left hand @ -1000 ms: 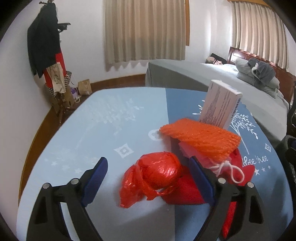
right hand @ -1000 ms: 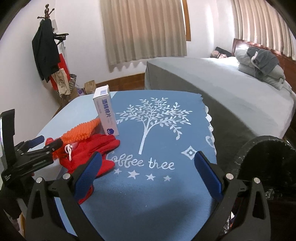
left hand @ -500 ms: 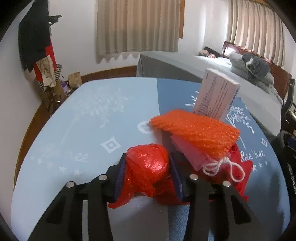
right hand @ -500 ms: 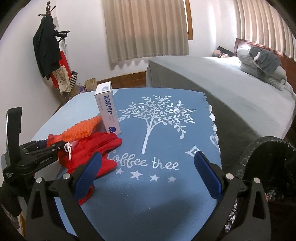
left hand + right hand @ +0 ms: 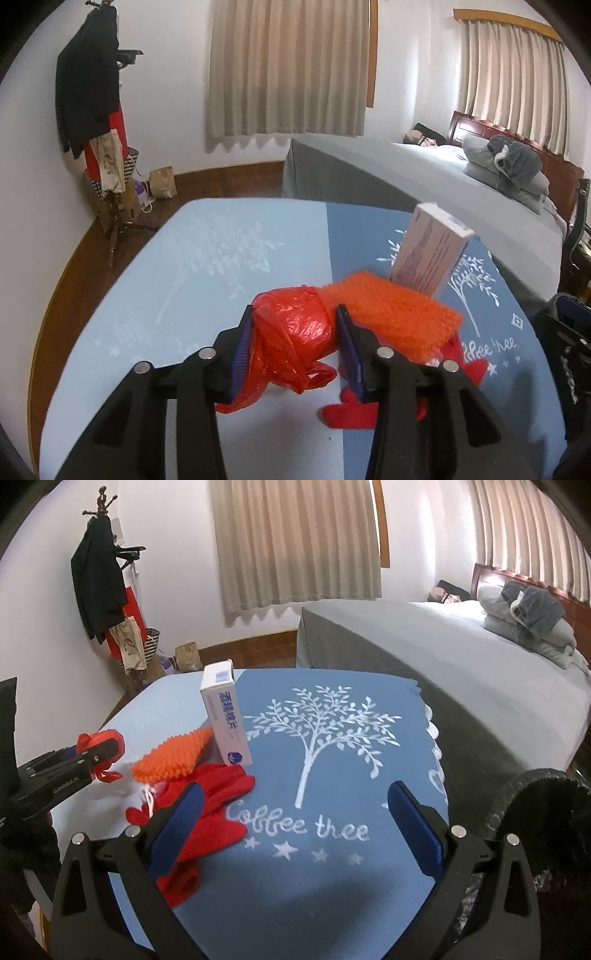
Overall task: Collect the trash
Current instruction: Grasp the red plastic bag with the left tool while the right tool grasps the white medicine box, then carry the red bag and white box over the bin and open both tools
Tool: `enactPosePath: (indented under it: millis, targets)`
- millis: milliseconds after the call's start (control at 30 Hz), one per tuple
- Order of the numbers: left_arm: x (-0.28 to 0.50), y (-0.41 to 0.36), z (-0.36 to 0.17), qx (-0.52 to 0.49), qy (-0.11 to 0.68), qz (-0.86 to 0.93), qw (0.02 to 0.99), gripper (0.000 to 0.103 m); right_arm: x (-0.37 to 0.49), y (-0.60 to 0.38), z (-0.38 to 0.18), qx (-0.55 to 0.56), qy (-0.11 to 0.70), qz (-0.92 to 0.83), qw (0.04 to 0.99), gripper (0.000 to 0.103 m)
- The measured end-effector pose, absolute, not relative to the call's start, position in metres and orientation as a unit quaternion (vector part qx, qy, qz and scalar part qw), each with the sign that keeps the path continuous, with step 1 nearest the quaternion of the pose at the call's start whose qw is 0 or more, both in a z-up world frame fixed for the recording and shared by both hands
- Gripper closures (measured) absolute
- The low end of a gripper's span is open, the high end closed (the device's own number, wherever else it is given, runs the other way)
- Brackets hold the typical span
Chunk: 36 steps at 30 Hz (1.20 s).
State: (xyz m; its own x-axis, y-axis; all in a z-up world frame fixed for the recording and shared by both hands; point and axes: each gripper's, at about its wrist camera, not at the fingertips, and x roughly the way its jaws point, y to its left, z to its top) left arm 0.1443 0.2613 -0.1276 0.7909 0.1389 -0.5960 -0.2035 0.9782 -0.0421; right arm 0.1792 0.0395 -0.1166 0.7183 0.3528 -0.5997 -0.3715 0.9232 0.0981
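My left gripper [image 5: 293, 339] is shut on a crumpled red plastic bag [image 5: 295, 332] and holds it lifted above the blue tablecloth [image 5: 207, 266]; it also shows in the right wrist view [image 5: 99, 747]. An orange foam net [image 5: 399, 314] lies on a red cloth [image 5: 218, 797] beside an upright white box [image 5: 225, 720]. My right gripper [image 5: 295, 830] is open and empty over the cloth's "Coffee tree" print. A black-lined trash bin [image 5: 543, 812] stands at the table's right edge.
A grey bed [image 5: 461, 664] with folded bedding lies to the right. A coat stand [image 5: 96, 122] with clothes and bags stands by the left wall. The table edge drops to a wooden floor on the left.
My left gripper closed on the red plastic bag and lifted it off the table. My right gripper stayed open and shifted slightly.
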Motion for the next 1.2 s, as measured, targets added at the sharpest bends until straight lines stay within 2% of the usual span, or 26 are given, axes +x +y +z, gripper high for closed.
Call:
enactPosePath:
  millis: [600, 733, 800, 967, 1133, 1200]
  targets:
    - [0.154, 0.282, -0.113, -0.050, 0.286, 0.119, 0.950, 0.060, 0.238, 0.102, -0.105, -0.012, 0.310, 0.224, 0.924, 0.008]
    - [0.155, 0.284, -0.112, -0.048, 0.284, 0.121, 0.950, 0.060, 0.247, 0.114, -0.109, -0.018, 0.320, 0.229, 0.919, 0.022]
    - [0.155, 0.284, -0.111, -0.049, 0.284, 0.121, 0.950, 0.060, 0.250, 0.118, -0.110, -0.017, 0.325, 0.232, 0.917, 0.023]
    - [0.153, 0.282, -0.110, -0.049, 0.282, 0.119, 0.951, 0.060, 0.256, 0.128, -0.116, -0.023, 0.338, 0.239, 0.910, 0.039]
    - [0.152, 0.280, -0.107, -0.047, 0.280, 0.116, 0.952, 0.060, 0.259, 0.132, -0.115, -0.021, 0.348, 0.257, 0.901, 0.069]
    - [0.151, 0.277, -0.105, -0.046, 0.278, 0.114, 0.952, 0.060, 0.258, 0.131, -0.113, -0.021, 0.344, 0.261, 0.902, 0.070]
